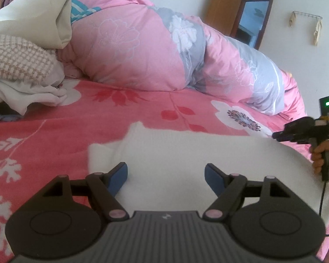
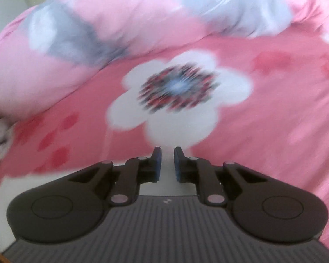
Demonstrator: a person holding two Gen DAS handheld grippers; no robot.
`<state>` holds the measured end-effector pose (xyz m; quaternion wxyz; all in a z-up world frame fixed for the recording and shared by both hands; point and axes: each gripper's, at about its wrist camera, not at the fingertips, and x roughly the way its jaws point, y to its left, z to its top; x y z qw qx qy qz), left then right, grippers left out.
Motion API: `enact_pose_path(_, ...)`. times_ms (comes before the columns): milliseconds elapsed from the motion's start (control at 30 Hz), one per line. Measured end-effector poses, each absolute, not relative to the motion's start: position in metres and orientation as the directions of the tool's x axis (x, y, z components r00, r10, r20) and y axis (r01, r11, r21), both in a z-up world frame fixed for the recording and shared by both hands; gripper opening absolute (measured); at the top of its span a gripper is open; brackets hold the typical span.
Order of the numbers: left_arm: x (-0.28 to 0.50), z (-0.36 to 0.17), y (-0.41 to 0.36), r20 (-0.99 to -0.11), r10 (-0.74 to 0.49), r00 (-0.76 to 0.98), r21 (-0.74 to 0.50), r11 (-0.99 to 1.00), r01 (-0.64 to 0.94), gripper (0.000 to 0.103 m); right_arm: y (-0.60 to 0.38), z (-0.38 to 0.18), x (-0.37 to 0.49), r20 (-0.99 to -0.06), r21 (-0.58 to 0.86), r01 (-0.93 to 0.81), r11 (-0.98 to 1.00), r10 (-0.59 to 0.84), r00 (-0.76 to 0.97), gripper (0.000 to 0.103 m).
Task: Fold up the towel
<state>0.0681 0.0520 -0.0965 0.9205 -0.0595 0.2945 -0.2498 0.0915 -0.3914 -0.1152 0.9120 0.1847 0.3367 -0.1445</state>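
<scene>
left wrist: left gripper [image 1: 166, 173] tilted down over towel [image 1: 199, 151].

Black claw [image 1: 166, 176], blue pads [image 1: 118, 178] (pink pivot caps).

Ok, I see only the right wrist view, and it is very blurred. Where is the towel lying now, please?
Observer: The white towel is spread on the pink bed sheet, directly in front of the left claw.
Operator: Is the left claw already holding it?
Observer: No. Its jaws stand wide open over the towel, and nothing is pinched between them.
</scene>
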Motion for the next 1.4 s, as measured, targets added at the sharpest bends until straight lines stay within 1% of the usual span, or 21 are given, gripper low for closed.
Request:
enact_pose_path(133,0.068,-0.097,0.051,-0.512,-0.491,0.705,-0.25,0.87,0.425,0.079,-0.394,-0.108,0.068,-0.642,0.416,0.275,0.867,0.066,0.764,0.019)
enact_pose_path(200,0.067,-0.097,0.05,-0.512,-0.489,0.707,-0.245,0.871,0.425,0.079,-0.388,-0.117,0.062,-0.652,0.46,0.214,0.862,0.165,0.74,0.021)
enact_pose_path(267,0.067,-0.098,0.05,-0.509,-0.486,0.71,-0.239,0.873,0.426,0.079,-0.394,-0.125,0.057,-0.662,0.434,0.22,0.874,0.143,0.736,0.017)
enact_pose_path(300,0.066,-0.098,0.049,-0.507,-0.485,0.712,-0.237,0.873,0.426,0.079,-0.404,-0.124,0.053,-0.657,0.435,0.257,0.863,0.108,0.746,0.004)
enact_pose_path(333,0.066,-0.099,0.049,-0.505,-0.485,0.714,-0.234,0.873,0.427,0.079,-0.415,-0.121,0.047,-0.651,0.444,0.305,0.842,0.069,0.756,0.0)
enact_pose_path(367,0.065,-0.1,0.049,-0.503,-0.485,0.715,-0.231,0.873,0.429,0.079,-0.426,-0.119,0.041,-0.644,0.454,0.351,0.818,0.03,0.764,0.0)
enact_pose_path(400,0.065,-0.1,0.049,-0.501,-0.485,0.717,-0.23,0.873,0.43,0.079,-0.429,-0.114,0.034,-0.641,0.439,0.373,0.818,-0.006,0.768,0.01)
enact_pose_path(467,0.064,-0.101,0.049,-0.499,-0.484,0.719,-0.226,0.873,0.431,0.079,-0.426,-0.102,0.017,-0.632,0.382,0.392,0.837,-0.073,0.771,0.014)
enact_pose_path(533,0.064,-0.101,0.047,-0.499,-0.479,0.722,-0.223,0.876,0.427,0.079,-0.42,-0.098,0.001,-0.603,0.446,0.315,0.838,0.02,0.798,0.021)
enact_pose_path(600,0.064,-0.101,0.046,-0.501,-0.472,0.726,-0.217,0.88,0.423,0.079,-0.418,-0.105,-0.014,-0.587,0.5,0.256,0.827,0.106,0.802,0.024)
enact_pose_path(667,0.063,-0.101,0.046,-0.5,-0.471,0.727,-0.215,0.881,0.422,0.079,-0.419,-0.117,-0.026,-0.62,0.479,0.268,0.836,0.106,0.778,0.023)
enact_pose_path(700,0.063,-0.101,0.047,-0.498,-0.473,0.726,-0.22,0.879,0.422,0.079,-0.424,-0.123,-0.036,-0.621,0.487,0.274,0.829,0.108,0.776,0.019)
enact_pose_path(733,0.063,-0.101,0.048,-0.496,-0.477,0.726,-0.226,0.878,0.422,0.079,-0.43,-0.126,-0.05,-0.612,0.515,0.295,0.805,0.104,0.784,0.02)
enact_pose_path(767,0.064,-0.102,0.049,-0.492,-0.482,0.725,-0.235,0.876,0.422,0.079,-0.436,-0.126,-0.066,-0.615,0.521,0.327,0.788,0.081,0.785,0.024)
enact_pose_path(800,0.064,-0.102,0.051,-0.489,-0.485,0.725,-0.242,0.874,0.422,0.079,-0.441,-0.125,-0.081,-0.624,0.515,0.362,0.777,0.05,0.78,0.035)
enact_pose_path(900,0.063,-0.103,0.052,-0.484,-0.486,0.728,-0.246,0.874,0.42,0.079,-0.45,-0.116,-0.118,-0.599,0.545,0.395,0.74,0.013,0.8,0.034)
enact_pose_path(1033,0.061,-0.103,0.048,-0.486,-0.468,0.738,-0.221,0.883,0.414,0.079,-0.434,-0.098,-0.128,-0.51,0.583,0.28,0.763,0.075,0.857,0.034)
enact_pose_path(1200,0.059,-0.104,0.05,-0.479,-0.467,0.744,-0.221,0.884,0.412,0.079,-0.428,-0.123,-0.125,-0.585,0.573,0.291,0.766,0.135,0.8,0.032)
enact_pose_path(1233,0.059,-0.104,0.051,-0.476,-0.47,0.743,-0.228,0.882,0.412,0.079,-0.431,-0.133,-0.132,-0.614,0.568,0.323,0.757,0.128,0.779,0.034)
enact_pose_path(1333,0.059,-0.105,0.053,-0.472,-0.474,0.743,-0.235,0.88,0.412,0.079,-0.442,-0.152,-0.177,-0.586,0.648,0.357,0.673,0.141,0.798,0.032)
enact_pose_path(1400,0.058,-0.104,0.052,-0.477,-0.471,0.742,-0.228,0.882,0.413,0.079,-0.444,-0.148,-0.203,-0.588,0.649,0.389,0.654,0.107,0.801,0.031)
